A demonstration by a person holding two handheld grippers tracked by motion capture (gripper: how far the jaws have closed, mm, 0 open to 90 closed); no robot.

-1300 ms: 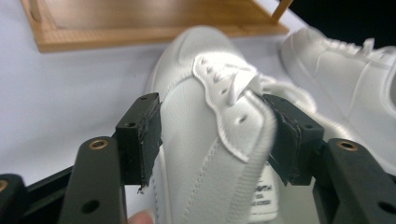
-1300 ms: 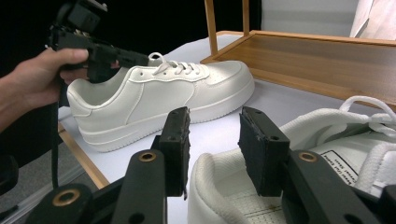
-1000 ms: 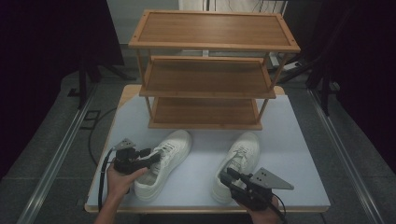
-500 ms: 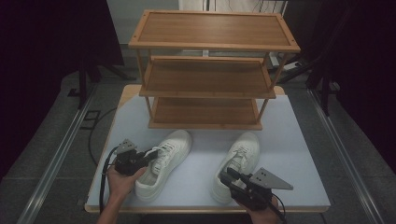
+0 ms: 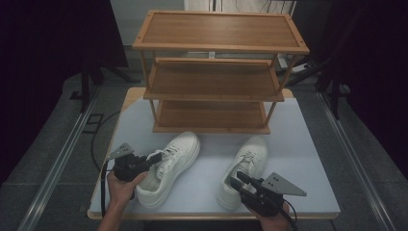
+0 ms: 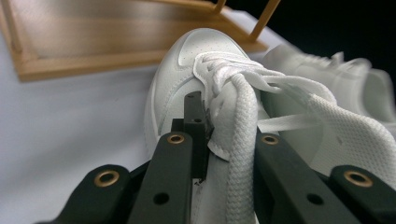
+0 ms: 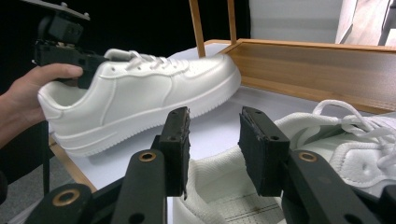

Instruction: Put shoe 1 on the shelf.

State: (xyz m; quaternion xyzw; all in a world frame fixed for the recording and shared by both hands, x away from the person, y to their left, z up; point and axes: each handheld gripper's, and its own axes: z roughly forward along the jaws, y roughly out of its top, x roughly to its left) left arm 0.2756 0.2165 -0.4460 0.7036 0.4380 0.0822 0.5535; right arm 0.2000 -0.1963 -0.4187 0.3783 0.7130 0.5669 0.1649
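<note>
Two white sneakers lie on the pale table, toes toward the rack. My left gripper [image 5: 154, 160] reaches over the left sneaker [image 5: 168, 163] from its outer side. Its jaws have just been closing, and in the left gripper view [image 6: 229, 126] they pinch the sneaker's upper [image 6: 173, 70] beside the laces [image 6: 243, 112]. A hand cups that heel. My right gripper [image 5: 238, 179] sits at the heel of the right sneaker [image 5: 245, 168]. Its pads [image 7: 175, 140] stand apart over the heel collar [image 7: 210, 182] with a gap between them.
A three-tier wooden shoe rack [image 5: 214, 72] stands at the back of the table [image 5: 298, 144], its bottom shelf just beyond the toes. The table's near edge runs under both hands. Dark floor and a metal rail [image 5: 53, 168] flank the table.
The left jaws have drawn in from wide open onto the left sneaker's upper. The left hand shifted only slightly. The right gripper and both sneakers stay where they were.
</note>
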